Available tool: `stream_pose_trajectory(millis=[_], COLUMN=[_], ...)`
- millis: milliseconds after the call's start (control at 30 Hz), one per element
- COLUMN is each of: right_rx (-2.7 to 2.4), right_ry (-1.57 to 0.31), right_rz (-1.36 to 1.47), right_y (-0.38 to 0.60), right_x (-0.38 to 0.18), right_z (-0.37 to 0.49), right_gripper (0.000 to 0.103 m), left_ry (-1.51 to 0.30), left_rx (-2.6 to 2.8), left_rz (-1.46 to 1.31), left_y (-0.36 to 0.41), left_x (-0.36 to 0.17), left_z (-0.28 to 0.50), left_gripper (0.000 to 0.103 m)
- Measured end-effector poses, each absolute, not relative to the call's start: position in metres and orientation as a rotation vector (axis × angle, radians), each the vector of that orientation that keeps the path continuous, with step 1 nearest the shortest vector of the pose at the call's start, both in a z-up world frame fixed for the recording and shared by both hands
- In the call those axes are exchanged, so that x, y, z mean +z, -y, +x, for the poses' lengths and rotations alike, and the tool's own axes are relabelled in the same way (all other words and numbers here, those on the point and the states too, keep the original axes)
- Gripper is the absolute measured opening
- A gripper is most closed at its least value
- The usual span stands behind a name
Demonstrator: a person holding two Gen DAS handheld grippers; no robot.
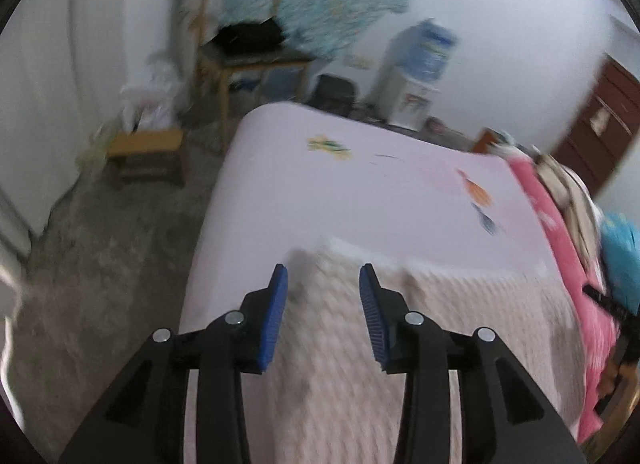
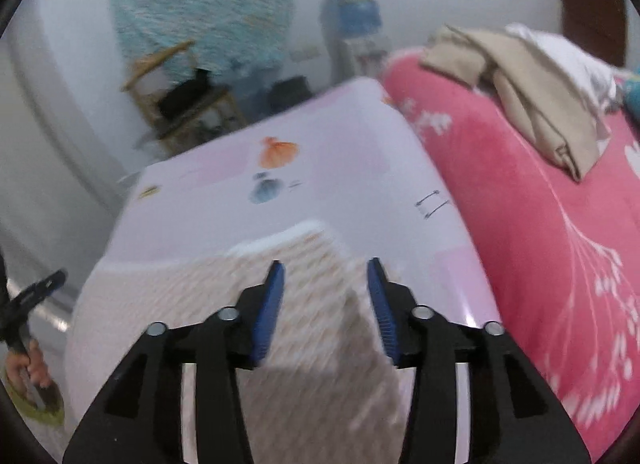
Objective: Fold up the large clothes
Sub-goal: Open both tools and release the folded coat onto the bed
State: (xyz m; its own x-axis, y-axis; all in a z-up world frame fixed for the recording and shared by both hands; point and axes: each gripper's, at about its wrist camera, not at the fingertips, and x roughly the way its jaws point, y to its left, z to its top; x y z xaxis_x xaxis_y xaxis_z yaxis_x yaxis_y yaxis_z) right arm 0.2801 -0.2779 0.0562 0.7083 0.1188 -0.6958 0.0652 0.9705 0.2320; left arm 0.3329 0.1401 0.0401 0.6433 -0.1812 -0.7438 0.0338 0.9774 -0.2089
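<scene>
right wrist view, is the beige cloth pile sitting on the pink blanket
Yes, the beige cloth pile lies directly on the pink blanket, beside the lilac bed sheet.

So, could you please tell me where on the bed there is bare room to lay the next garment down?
The pale sheet is bare beyond the white knitted cloth, up to the far edge of the bed, apart from small printed motifs. The pink blanket side is crowded: a beige garment is piled there. The near part lies under the knitted cloth.

Both wrist views downward over bed (image 1: 360,191)
</scene>
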Motion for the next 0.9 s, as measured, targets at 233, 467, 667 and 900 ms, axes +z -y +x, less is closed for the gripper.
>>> stream_pose_trajectory(millis=[233, 467, 667, 900], right_rx=[0.063, 0.094, 0.096, 0.011], right_ry=[-0.734, -0.823, -0.803, -0.67], right_rz=[0.13, 0.203, 0.126, 0.032], right_y=[0.234, 0.21, 0.172, 0.153], right_x=[0.058, 0.032, 0.037, 0.065], right_z=[0.169, 0.117, 0.078, 0.042], right_gripper=[0.06, 0.061, 0.084, 0.095], left_ry=[-0.866, -0.948, -0.821, -0.662], left_rx=[-0.374, -0.431, -0.347, -0.257], left_rz=[-0.032, -0.027, 0.025, 0.039], left_y=[-0.075, -0.034, -0.024, -0.029], left_x=[0.033, -0.001, 0.016, 0.058], left_z=[0.217, 0.158, 0.114, 0.078], left_gripper=[0.05, 0.053, 0.08, 0.097])
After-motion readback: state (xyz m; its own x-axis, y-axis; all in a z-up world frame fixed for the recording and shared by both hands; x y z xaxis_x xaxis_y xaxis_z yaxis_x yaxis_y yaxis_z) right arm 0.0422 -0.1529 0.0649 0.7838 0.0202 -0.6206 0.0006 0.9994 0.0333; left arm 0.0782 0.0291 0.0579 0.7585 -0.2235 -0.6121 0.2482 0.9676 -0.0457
